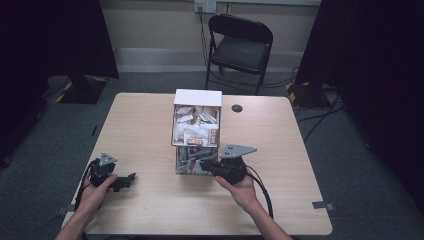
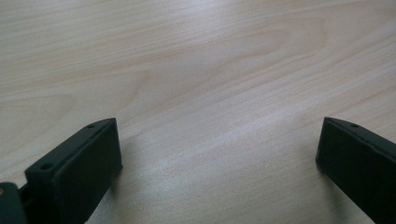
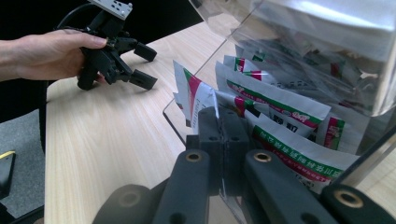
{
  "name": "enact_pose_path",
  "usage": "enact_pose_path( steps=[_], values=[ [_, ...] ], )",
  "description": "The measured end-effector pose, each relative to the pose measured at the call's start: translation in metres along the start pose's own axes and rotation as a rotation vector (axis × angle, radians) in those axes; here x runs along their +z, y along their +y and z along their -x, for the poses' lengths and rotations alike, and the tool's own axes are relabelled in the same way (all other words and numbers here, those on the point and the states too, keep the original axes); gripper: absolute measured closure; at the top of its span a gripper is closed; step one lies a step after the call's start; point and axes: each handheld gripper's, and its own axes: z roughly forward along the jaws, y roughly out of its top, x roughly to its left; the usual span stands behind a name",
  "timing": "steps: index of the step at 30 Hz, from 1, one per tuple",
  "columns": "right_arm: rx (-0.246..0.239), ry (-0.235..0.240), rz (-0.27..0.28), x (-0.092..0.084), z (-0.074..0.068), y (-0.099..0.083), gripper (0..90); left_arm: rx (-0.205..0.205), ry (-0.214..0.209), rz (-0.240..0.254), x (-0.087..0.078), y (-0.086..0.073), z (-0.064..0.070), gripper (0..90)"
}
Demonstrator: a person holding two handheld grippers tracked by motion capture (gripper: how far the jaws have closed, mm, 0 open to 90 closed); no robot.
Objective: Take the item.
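Right gripper view has the right gripper with fingers pressed together at the clear dispenser's lower opening among sachets; whether 1 is pinched I cannot tell. Left gripper rests wide apart on the worktop. A hasty pull could spill neighbouring sachets

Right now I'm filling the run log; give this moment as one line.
left gripper: open, over bare table | right gripper: shut, at sachets in clear dispenser box

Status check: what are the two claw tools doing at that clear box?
Left gripper open over bare wooden table. Right gripper shut at clear plastic box of sachets. Nothing blocking.
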Motion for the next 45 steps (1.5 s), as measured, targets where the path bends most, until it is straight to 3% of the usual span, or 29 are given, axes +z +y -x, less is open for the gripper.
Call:
enact_pose_path(
  steps=[27,45],
  values=[
    [0.000,0.010,0.030,-0.016,-0.009,0.005,90.0,0.000,0.000,0.000,0.000,0.000,0.000,0.0],
    [0.013,-0.001,0.047,-0.032,-0.007,0.003,90.0,0.000,0.000,0.000,0.000,0.000,0.000,0.0]
  ],
)
